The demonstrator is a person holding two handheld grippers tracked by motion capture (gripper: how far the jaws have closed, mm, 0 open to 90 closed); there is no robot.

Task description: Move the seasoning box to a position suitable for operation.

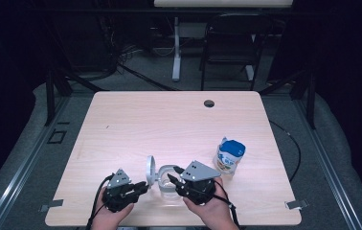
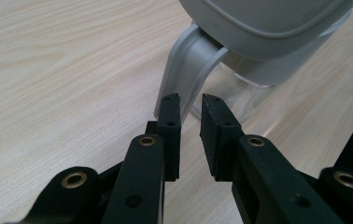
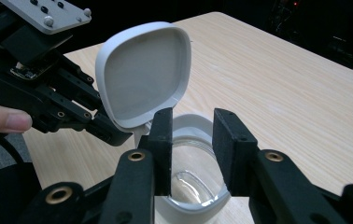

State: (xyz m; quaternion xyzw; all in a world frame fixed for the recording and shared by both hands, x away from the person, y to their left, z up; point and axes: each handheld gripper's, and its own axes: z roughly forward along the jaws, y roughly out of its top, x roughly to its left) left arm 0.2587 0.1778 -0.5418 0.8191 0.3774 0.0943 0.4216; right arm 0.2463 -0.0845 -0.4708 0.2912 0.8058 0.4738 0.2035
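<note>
Jar (image 1: 168,188) of clear glass with a white rim sits near the front edge of the table (image 1: 136,124), its hinged white lid (image 1: 150,168) standing open and upright on the left side. Tipping looks like the main risk: the jar is light and see-through, and a sideways push on the lid or hinge could slide it or knock it over toward the table edge. The left hand-held gripper (image 1: 142,187) lies low, pointing right at the hinge (image 2: 188,70), its jaws a narrow gap apart and gripping nothing. The right hand-held gripper (image 1: 172,178) reaches left over the jar mouth with jaws spread on either side of the rim (image 3: 198,123), not yet pinching it. A blue-capped bottle (image 1: 229,156) stands well to the right.
</note>
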